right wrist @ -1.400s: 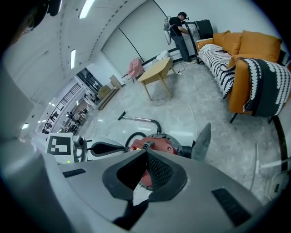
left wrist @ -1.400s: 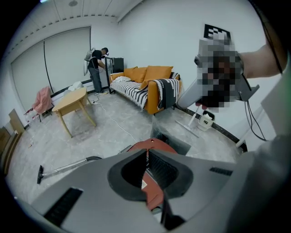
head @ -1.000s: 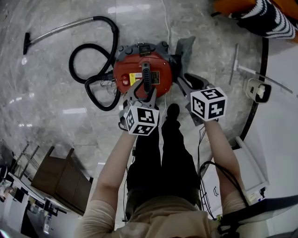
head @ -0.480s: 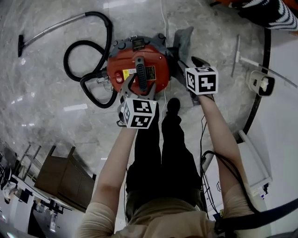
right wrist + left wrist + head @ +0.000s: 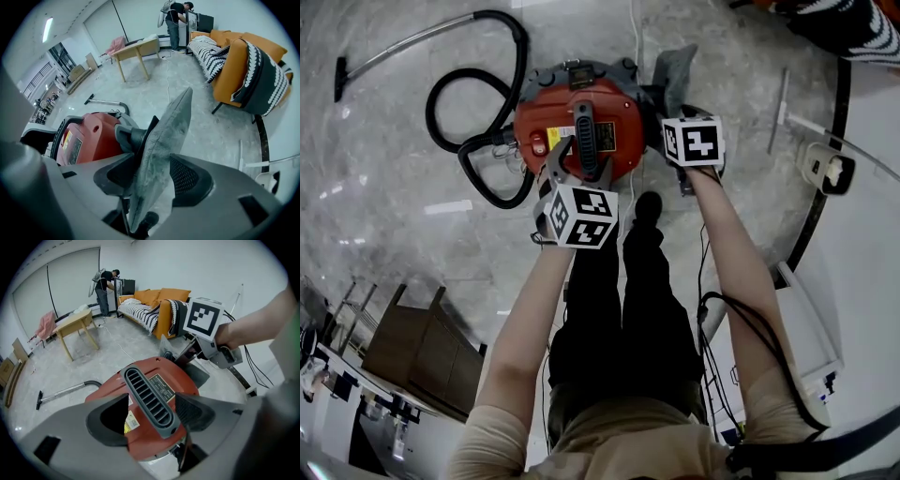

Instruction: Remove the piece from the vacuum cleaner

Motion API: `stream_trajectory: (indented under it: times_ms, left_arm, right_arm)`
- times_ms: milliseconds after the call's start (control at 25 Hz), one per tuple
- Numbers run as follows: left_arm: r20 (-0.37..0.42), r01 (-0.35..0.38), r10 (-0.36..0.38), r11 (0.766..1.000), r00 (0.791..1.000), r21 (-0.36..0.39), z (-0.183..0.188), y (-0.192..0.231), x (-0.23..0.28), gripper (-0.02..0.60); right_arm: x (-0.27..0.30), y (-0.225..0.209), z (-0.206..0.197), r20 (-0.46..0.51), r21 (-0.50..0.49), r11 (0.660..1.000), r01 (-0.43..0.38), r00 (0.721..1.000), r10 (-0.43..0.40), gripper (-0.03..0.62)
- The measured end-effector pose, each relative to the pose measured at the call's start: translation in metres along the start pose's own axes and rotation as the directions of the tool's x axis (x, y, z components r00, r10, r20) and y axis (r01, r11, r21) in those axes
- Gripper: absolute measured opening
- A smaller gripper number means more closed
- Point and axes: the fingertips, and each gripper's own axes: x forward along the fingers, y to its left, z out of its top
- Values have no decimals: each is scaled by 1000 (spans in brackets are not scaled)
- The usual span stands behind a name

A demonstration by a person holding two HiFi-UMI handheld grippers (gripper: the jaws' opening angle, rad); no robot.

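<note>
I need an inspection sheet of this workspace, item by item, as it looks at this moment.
surface: grey marble floor, shiny.
job's things: red vacuum on the floor; grey bag sticks out of its side, attached.
clutter: hose coiled beside the vacuum; metal rod to its right.
grippers: left hand-held gripper open, jaws just opening, handle between them, not gripped; right hand-held gripper open, jaws just opening, bag between them.
cables: black cable by the right arm.
surroundings: sofa, table, a person at the far wall.

Looks like a sparse living-room setup: orange sofa (image 5: 173, 294) with a striped throw (image 5: 139, 315), wooden table (image 5: 75, 320), pale marble-look floor (image 5: 61, 369).
</note>
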Motion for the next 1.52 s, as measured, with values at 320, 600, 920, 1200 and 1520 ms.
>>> stream_trajectory:
  times_ms: [320, 600, 920, 1200, 1520]
  left_arm:
    - [5, 4, -4, 1000, 1000, 27, -2, -1, 2, 302]
    - [10, 25, -26, 999, 1000, 26, -3, -3, 3, 302]
    - [30, 13, -14, 999, 999, 31, -2, -3, 3, 302]
    - [20, 1, -1, 999, 1000, 35, -3, -2, 3, 302]
    - [14, -15, 14, 999, 1000, 36, -4, -3, 4, 302]
  right_arm:
    - [2, 8, 0, -29, -14, 998, -66, 997, 66, 162]
    - [-1, 12, -4, -17, -173, 985, -4, 1000, 1, 67]
    - [-11, -19, -11, 18, -194, 980, 35, 999, -32, 31]
    - [-6, -22, -14, 15, -219, 975, 37, 999, -35, 31]
    - [-1, -32, -22, -5, -291, 955, 52, 998, -55, 31]
